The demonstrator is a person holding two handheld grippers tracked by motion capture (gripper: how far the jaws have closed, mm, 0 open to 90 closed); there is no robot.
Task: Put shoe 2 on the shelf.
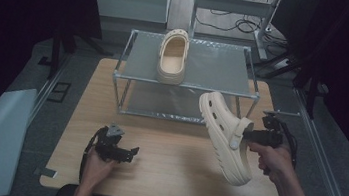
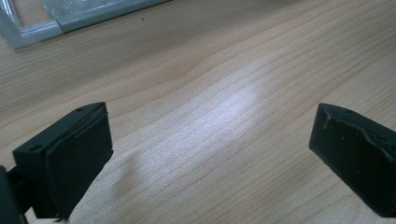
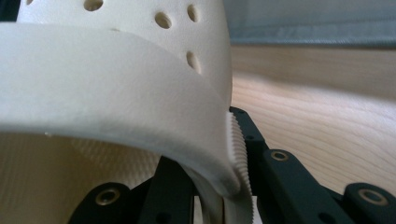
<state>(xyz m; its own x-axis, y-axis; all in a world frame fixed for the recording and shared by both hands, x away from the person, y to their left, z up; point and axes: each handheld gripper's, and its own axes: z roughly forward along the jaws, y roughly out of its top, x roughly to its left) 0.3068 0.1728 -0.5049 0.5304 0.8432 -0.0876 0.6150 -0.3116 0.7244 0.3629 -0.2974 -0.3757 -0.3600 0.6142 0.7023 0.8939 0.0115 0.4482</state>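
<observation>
Right gripper (image 1: 247, 135) jaws clamp the clog (image 1: 225, 135) (tilted, off the table) — left gripper (image 1: 128, 153) jaws wide, empty.

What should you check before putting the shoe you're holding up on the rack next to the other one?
1. Right gripper shut on the held clog: ok.
2. Fingers pinch the clog's side wall: ok.
3. Held clog lifted off the wooden table: ok.
4. Free space on the rack's top shelf beside the other clog: ok.
5. Left gripper open, resting out of the way: ok.
6. Grip firm enough: cannot tell.
</observation>
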